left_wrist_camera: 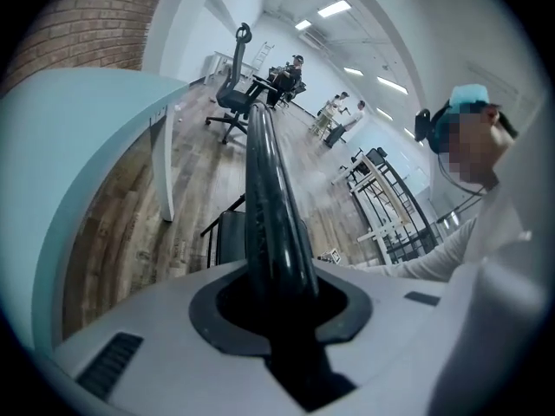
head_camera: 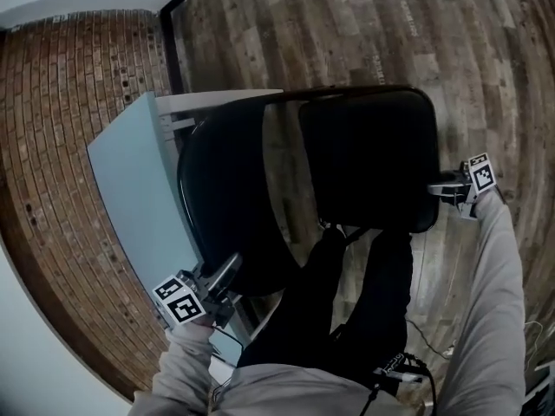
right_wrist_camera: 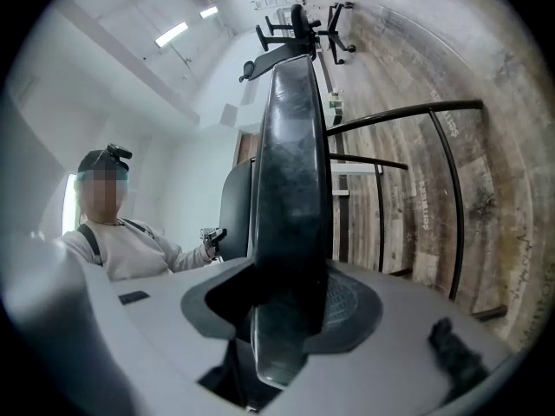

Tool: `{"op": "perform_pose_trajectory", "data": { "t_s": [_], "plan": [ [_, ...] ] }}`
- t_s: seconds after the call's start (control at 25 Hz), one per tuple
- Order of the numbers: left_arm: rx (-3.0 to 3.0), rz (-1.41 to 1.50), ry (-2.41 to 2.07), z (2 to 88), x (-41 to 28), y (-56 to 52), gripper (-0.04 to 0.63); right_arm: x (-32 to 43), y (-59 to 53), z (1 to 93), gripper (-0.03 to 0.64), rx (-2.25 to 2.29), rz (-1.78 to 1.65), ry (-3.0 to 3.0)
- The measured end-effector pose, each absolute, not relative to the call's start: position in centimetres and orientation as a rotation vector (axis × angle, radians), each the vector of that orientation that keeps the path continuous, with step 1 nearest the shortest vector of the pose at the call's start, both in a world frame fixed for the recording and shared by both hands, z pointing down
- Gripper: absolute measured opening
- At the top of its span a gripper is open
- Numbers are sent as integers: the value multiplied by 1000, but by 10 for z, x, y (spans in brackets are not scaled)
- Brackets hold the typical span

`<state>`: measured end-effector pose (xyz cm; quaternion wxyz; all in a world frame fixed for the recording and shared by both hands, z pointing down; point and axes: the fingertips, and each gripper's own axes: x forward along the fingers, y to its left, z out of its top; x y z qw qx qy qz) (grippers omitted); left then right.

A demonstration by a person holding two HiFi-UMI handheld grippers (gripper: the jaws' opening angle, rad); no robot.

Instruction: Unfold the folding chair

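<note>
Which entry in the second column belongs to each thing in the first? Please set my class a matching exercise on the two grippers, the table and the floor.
Things:
1. left gripper
2. right gripper
3. table
4. floor

Descriptions:
A. wooden planks
B. light blue
C. shut on the folding chair, at its edge beside the table
D. shut on the folding chair, at its edge away from the table

Pairs: 1-C, 2-D, 3-B, 4-A

Black chair point(head_camera: 364, 154), pale-blue table point(head_camera: 130, 180)
</note>
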<state>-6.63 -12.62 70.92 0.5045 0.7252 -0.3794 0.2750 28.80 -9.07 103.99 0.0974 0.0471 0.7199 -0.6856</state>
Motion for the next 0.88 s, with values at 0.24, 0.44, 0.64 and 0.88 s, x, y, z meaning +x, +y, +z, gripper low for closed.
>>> {"op": "perform_pose_trajectory", "data": {
  "t_s": [0.24,0.44,0.64,0.88],
  "plan": [
    [1671,576,-916,733,-82,-123,87,301,-85,1071,155,198,-1971,2097],
    [1680,497,-850,749,-87,-126,88,310,-87,1090,155,227,-1921,2059],
    [1700,390,-864,751,-86,-130,129,311,-89,1092,155,177,-1936,2056],
    [1759,386,-978,746,-92,-130,120,320,-83,1104,262,-452,-2190,2099]
  ]
}}
